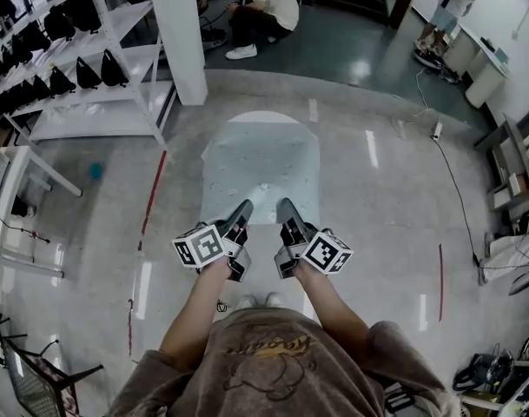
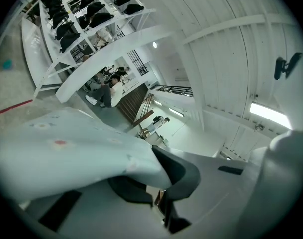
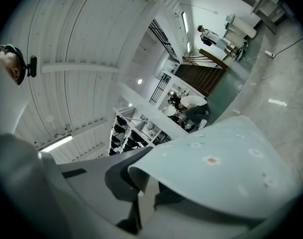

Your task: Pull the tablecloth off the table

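Tablecloth (image 1: 260, 168) sits centre frame in the head view: a pale blue sheet with small faint spots, one of them reddish in the gripper views. Left gripper (image 1: 238, 220) and right gripper (image 1: 286, 215) are side by side at lower centre, each at the cloth's near edge. Left gripper view: jaws closed tight on a corner of the fabric, which folds over the upper pad and fans out to the left of frame. Right gripper view: the same, jaws pinched together on the edge, with the sheet spreading to the right. The long axis runs up the frame, from the grippers to a rounded far end short of the white pillar (image 1: 186, 33). The short near edge spans the gap between the two claws. I cannot tell whether a table lies under the far part, since only speckled floor (image 1: 377, 233) shows around the outline. Handling, as judged: thin, light and limp. It curls at the grip and has no stiffness of its own, so it should follow whichever way the edge is drawn. It is not fragile, though the weave looks smooth and could slip from a shallow pinch. Best hold is where it is now, the two near corners taken well into the pads. Keeping the claws apart should keep the edge taut and the sheet from bunching. Any drag is likely at the far rounded end.
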Demonstrator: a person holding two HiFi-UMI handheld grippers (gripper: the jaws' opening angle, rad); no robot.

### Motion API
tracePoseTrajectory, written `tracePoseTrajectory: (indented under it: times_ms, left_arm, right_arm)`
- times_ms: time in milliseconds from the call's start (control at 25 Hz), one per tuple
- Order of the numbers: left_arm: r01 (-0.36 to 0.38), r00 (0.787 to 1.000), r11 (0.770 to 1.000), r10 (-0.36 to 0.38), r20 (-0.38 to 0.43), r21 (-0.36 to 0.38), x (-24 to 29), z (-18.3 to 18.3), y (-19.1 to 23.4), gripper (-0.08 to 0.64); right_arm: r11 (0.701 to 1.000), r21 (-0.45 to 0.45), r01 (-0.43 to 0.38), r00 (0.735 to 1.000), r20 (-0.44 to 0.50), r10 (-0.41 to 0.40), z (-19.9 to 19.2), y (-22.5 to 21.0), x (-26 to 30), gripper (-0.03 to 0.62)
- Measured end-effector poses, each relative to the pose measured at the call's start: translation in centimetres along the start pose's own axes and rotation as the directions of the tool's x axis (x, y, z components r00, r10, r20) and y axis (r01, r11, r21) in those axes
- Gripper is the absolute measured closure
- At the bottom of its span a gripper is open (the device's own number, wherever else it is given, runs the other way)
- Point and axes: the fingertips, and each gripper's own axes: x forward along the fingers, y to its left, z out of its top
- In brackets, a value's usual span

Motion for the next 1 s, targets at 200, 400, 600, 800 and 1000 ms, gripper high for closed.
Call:
tracePoseTrajectory:
  times_ms: [200,400,600,800,1000]
  left_arm:
    - [0.032,0.999,0.999,-0.032,0.01,-0.019,-1.0,0.4,-1.2,0.539]
    - [0.047,0.999,0.998,-0.047,-0.014,-0.03,-1.3,0.1,-1.4,0.54]
    - [0.079,0.996,0.997,-0.08,-0.04,-0.006,-2.2,-0.1,-2.1,0.54]
    - [0.112,0.991,0.993,-0.108,-0.078,0.044,-1.7,-0.7,-3.0,0.54]
    - [0.144,0.985,0.989,-0.141,-0.101,0.025,-0.7,-2.2,-4.6,0.54]
  right_arm:
    - [1.0,-0.027,0.0,1.0,0.012,0.0,0.0,1.4,-0.4,0.58]
    - [0.999,-0.035,0.018,0.999,0.037,-0.016,-0.1,1.8,-1.2,0.581]
    - [0.998,-0.057,0.031,0.998,0.061,-0.028,-0.6,2.6,-2.0,0.581]
    - [0.997,-0.06,0.056,0.994,0.1,-0.05,-0.1,2.7,-3.2,0.581]
    - [0.993,-0.078,0.092,0.99,0.116,-0.082,1.1,2.0,-5.3,0.58]
